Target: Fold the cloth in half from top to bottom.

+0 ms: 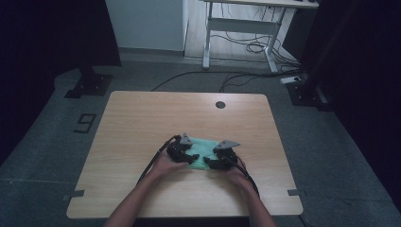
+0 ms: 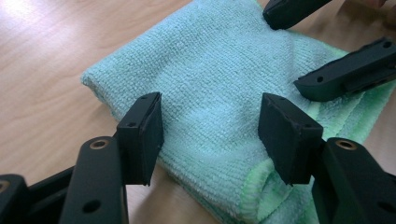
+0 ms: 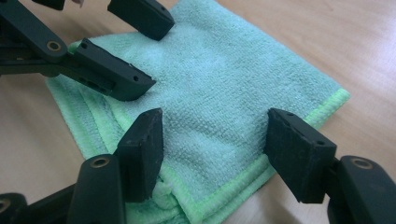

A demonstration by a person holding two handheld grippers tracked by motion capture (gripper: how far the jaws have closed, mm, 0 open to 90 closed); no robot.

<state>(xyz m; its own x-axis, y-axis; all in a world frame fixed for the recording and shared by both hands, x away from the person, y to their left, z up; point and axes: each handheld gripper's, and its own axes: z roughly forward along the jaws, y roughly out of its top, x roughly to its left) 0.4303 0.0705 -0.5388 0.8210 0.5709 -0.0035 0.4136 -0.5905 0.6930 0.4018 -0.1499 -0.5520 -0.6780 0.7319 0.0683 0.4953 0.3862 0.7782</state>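
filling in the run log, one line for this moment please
cloth: green, folded, flat on table | left gripper: open over cloth | right gripper: open over cloth | nothing gripped

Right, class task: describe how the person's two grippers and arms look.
Both the left gripper and the right gripper are black, each with two blocky flat-faced jaws on arms with round brass-coloured rivets. Each carries a grey three-cornered plate on top and trails a black cable. The forearms are bare, with no sleeves in sight.
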